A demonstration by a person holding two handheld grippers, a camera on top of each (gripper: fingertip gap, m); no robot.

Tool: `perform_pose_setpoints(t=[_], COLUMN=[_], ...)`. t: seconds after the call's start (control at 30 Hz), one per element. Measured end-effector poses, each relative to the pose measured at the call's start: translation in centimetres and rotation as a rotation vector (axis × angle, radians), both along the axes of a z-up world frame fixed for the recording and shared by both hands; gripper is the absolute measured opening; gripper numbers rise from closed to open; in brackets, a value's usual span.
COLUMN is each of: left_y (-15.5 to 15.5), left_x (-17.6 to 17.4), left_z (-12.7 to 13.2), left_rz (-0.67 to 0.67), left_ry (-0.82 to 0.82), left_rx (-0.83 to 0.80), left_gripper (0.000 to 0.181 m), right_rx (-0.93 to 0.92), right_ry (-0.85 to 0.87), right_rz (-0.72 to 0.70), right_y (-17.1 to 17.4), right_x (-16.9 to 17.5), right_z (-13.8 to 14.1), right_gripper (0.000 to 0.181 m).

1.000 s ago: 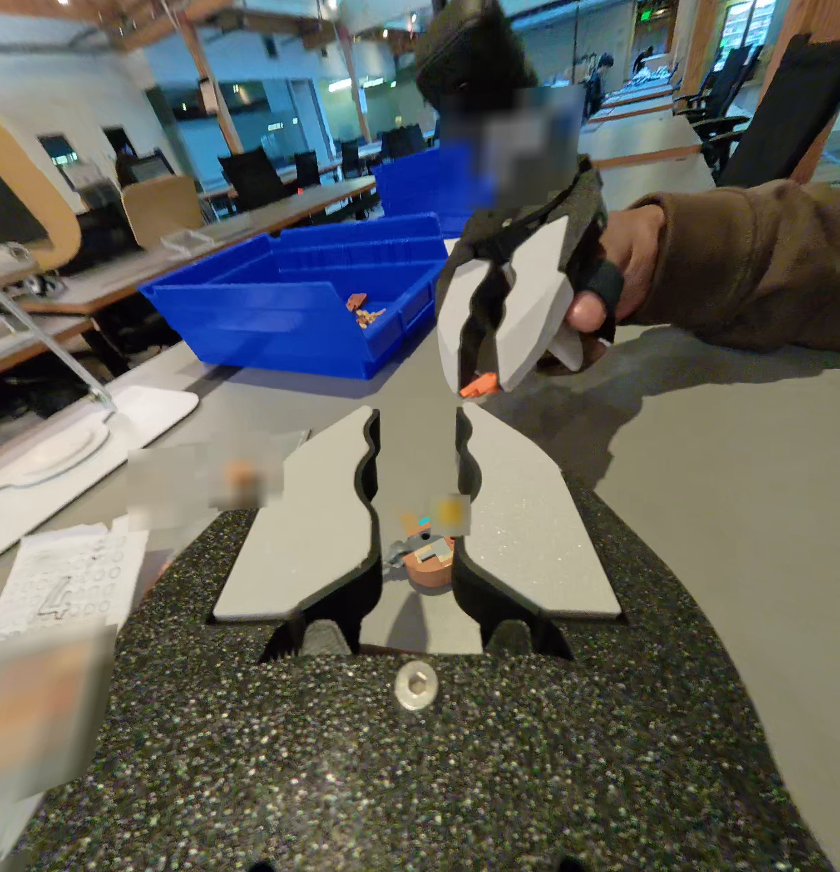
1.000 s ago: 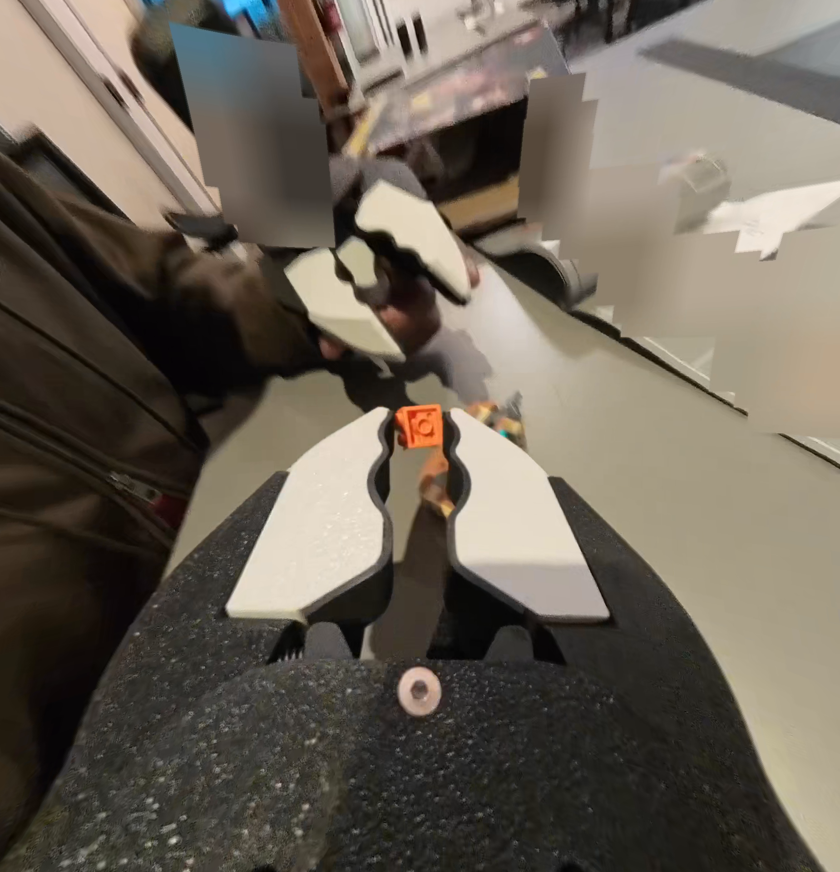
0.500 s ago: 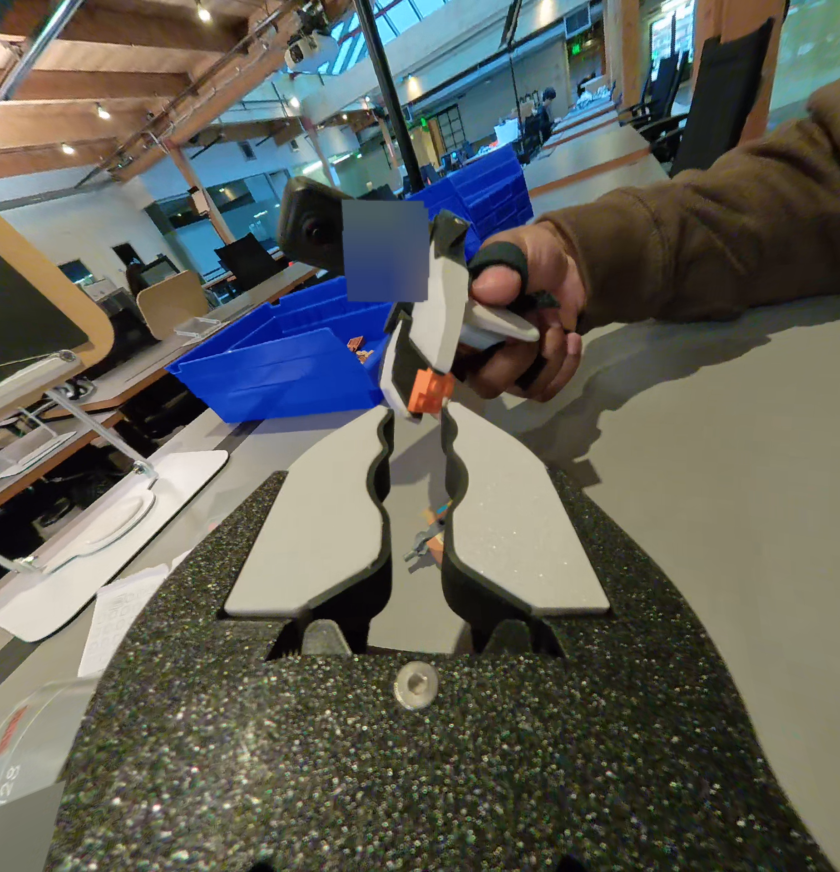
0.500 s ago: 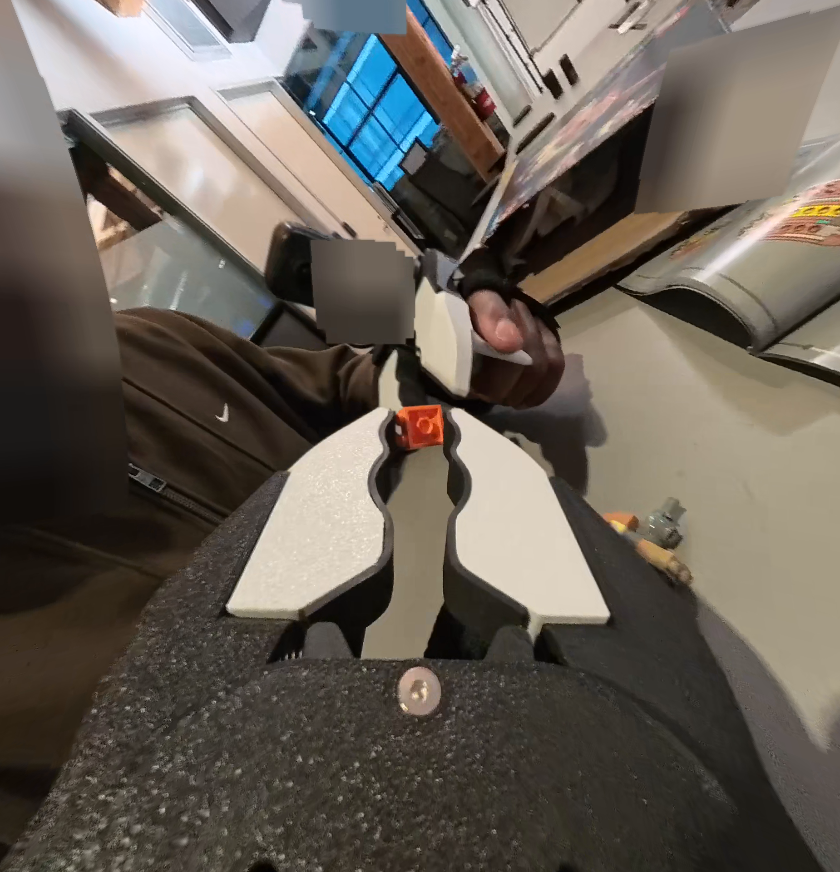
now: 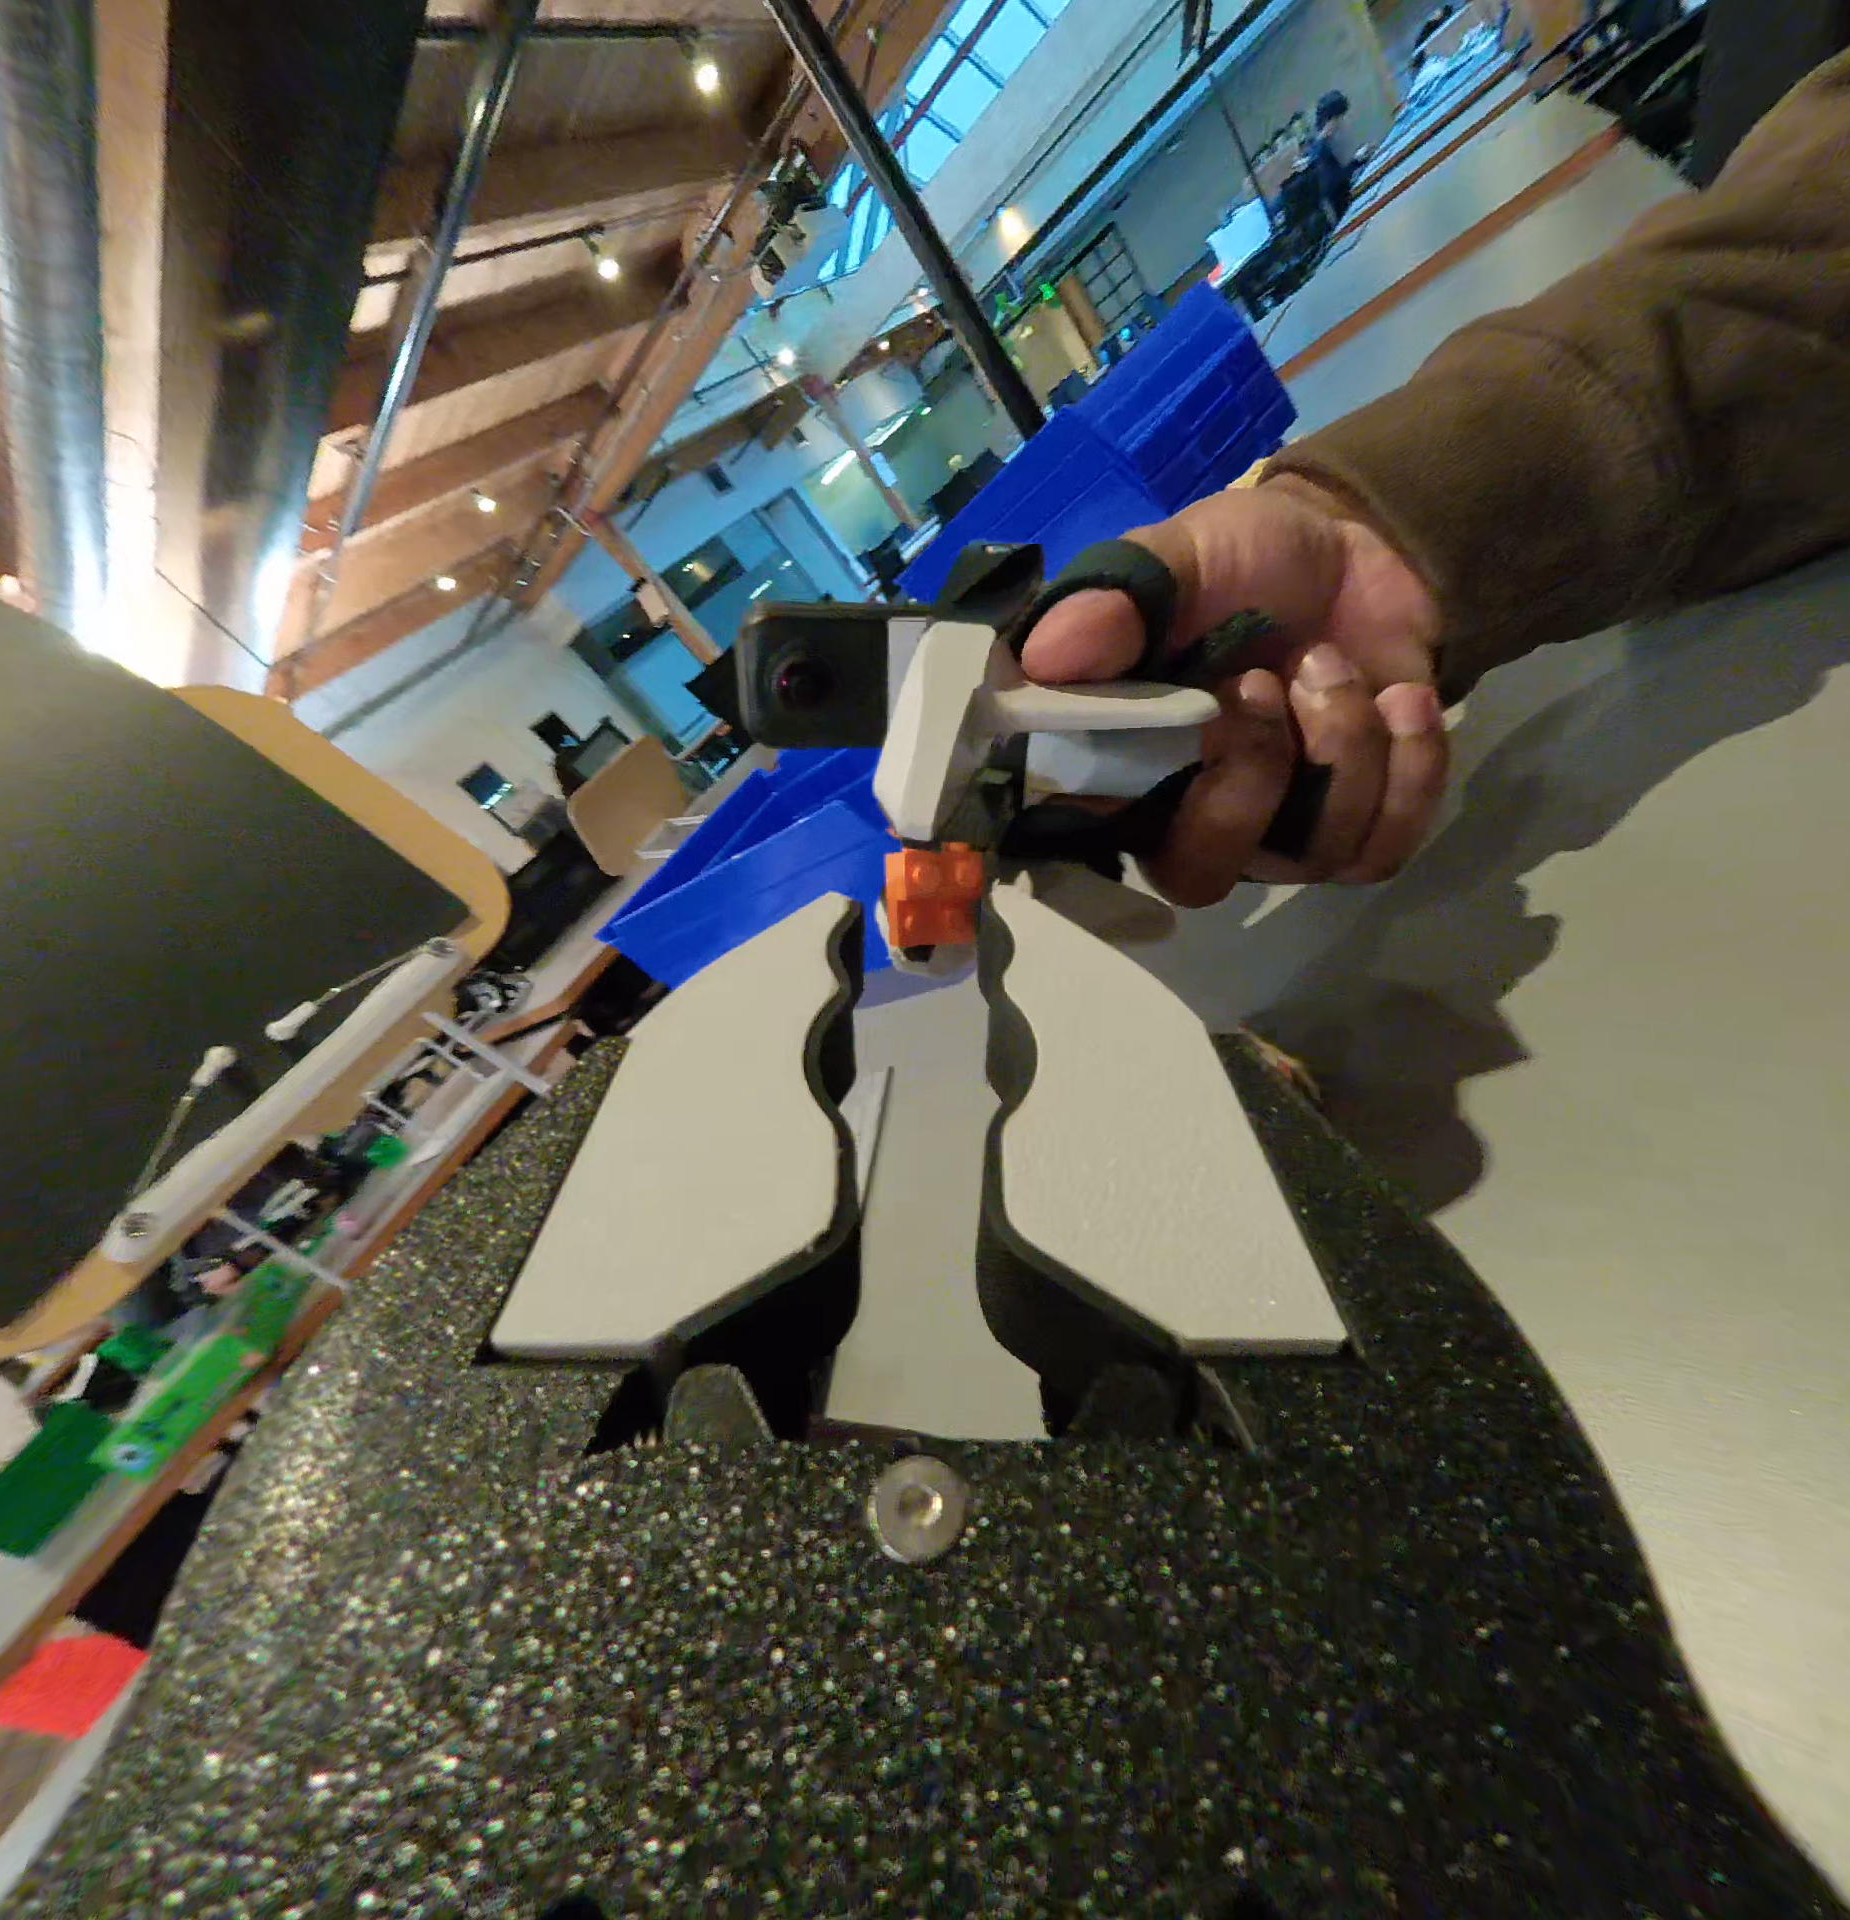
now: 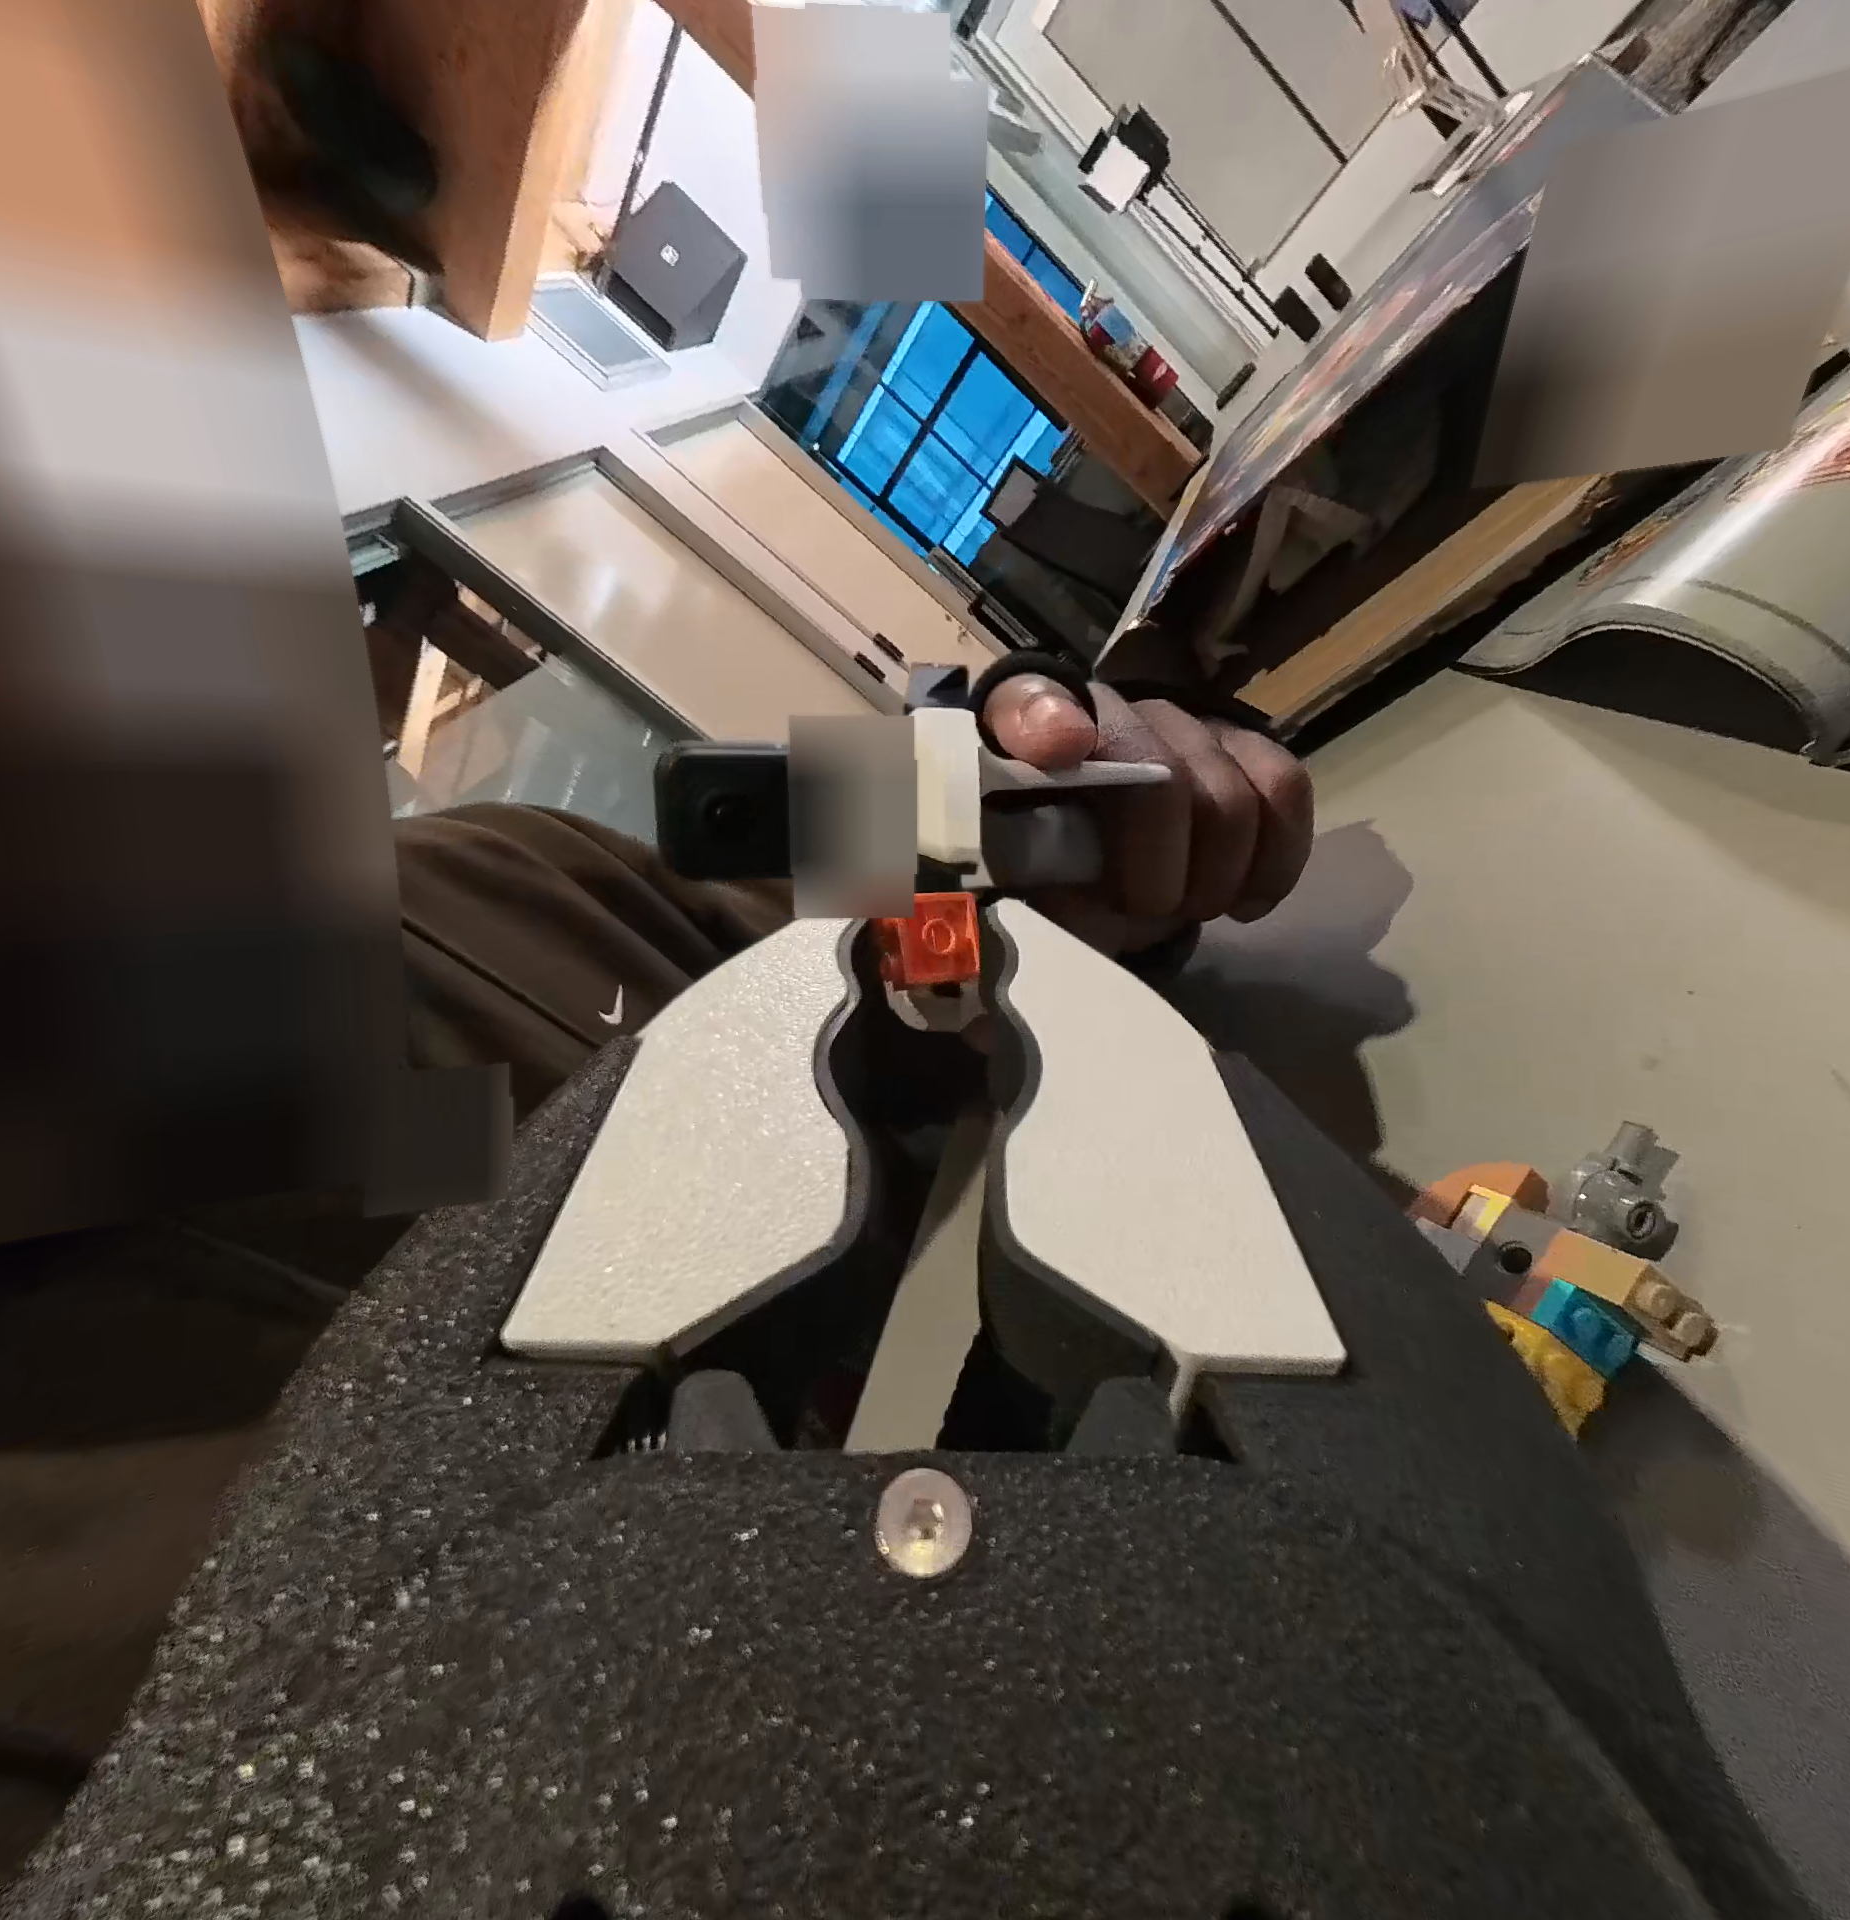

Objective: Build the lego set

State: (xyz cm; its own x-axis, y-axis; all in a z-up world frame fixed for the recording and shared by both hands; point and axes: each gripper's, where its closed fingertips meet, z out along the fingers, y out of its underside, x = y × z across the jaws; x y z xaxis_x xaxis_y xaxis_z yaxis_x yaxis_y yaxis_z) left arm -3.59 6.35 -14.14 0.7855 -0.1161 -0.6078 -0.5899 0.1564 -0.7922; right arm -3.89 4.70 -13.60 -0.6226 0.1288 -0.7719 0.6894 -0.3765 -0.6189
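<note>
My right gripper (image 6: 926, 961), its matte grey contoured fingers set in speckled black foam, is pinching a small glossy orange studded lego brick (image 6: 929, 937) at the tips, raised above the table. My left gripper (image 5: 921, 925) is meeting it tip to tip, fingers narrowly parted around that brick (image 5: 933, 891); I cannot tell whether they are gripping. A blocky multicoloured lego assembly (image 6: 1555, 1273) is lying on the smooth grey table (image 6: 1586, 935), near right.

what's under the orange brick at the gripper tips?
The orange brick is held in mid-air between the fingertips of the right gripper, off the grey table. A white fingertip of the left gripper shows just below it; contact is hidden.
</note>
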Motion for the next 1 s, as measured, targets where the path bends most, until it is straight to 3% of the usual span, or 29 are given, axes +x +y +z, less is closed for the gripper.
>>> perform_pose_setpoints(t=[0.3,0.5,0.77,1.0], left_y=[0.1,0.1,-0.1,-0.5], left_x=[-0.3,-0.3,-0.2,0.6], left_z=[0.4,0.3,0.1,-1.7], left_rz=[0.086,0.065,-0.061,-0.265], left_ry=[0.090,0.047,-0.190,-0.548], left_rx=[0.062,0.029,-0.089,-0.392], left_gripper=[0.016,0.015,0.014,0.014], right_rx=[-0.066,-0.046,0.154,0.567], right_ry=[-0.009,0.008,0.163,0.525], right_rz=[-0.031,-0.040,-0.128,-0.154], right_y=[0.0,0.0,1.3,2.0], right_x=[-0.4,-0.4,-0.5,1.0], right_z=[0.4,0.2,-0.3,-1.1], right_gripper=[0.019,0.019,0.027,0.031])
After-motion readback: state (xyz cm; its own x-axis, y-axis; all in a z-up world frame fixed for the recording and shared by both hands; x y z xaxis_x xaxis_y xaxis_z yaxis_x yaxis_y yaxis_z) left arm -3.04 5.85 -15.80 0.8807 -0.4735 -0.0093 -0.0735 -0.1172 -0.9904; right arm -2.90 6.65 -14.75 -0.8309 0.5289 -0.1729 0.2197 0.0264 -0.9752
